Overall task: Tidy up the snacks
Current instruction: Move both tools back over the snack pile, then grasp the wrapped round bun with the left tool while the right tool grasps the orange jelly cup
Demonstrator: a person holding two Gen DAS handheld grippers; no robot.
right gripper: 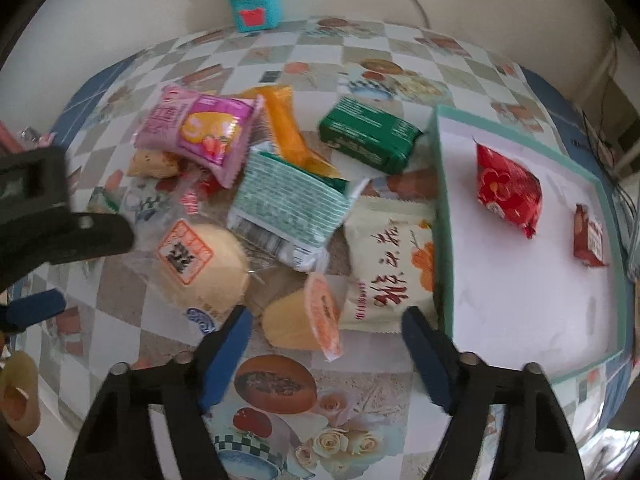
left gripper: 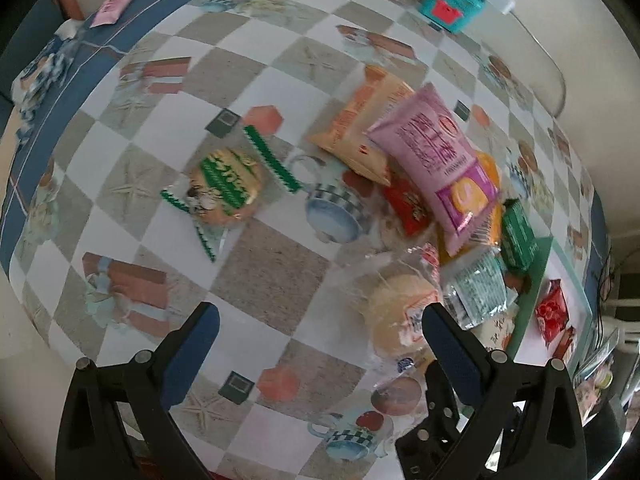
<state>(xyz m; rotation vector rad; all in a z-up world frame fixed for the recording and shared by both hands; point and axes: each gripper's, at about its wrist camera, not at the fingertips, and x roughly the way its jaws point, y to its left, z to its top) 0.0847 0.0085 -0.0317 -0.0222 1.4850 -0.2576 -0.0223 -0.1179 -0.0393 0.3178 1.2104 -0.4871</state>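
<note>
A checked tablecloth (right gripper: 360,408) printed with cups, fruit and roses covers the table, with a blue border along its far-left edge and a pale wall behind; at the back a teal box (right gripper: 256,10) with a red label stands under a white charger. Off to the left, well apart from the rest, a round cake in a green-edged wrapper (left gripper: 226,186) lies alone on the cloth. The left gripper (left gripper: 320,344) hangs over bare cloth with its blue-padded fingers (left gripper: 192,352) spread wide and nothing between them; a round bun in clear wrap (left gripper: 400,312) lies just beside its right finger. The snack pile sits mid-table: a pink packet (right gripper: 196,132) on top, an orange one (right gripper: 286,128) behind, a green-and-white striped packet (right gripper: 288,208) in the middle and a dark green pack (right gripper: 370,136) to its right. The right gripper (right gripper: 326,340) stands about half open, holding nothing; a small yellow cake with an orange label (right gripper: 304,320) lies between its fingers, untouched, with the cream packet (right gripper: 390,264) just beyond. On the right a shallow teal-rimmed tray (right gripper: 442,216) holds a red packet (right gripper: 508,188) and a smaller red one (right gripper: 588,236). Motion blur smears the print on most wrappers, and the tray's far-right rim is cut off by the lens edge
</note>
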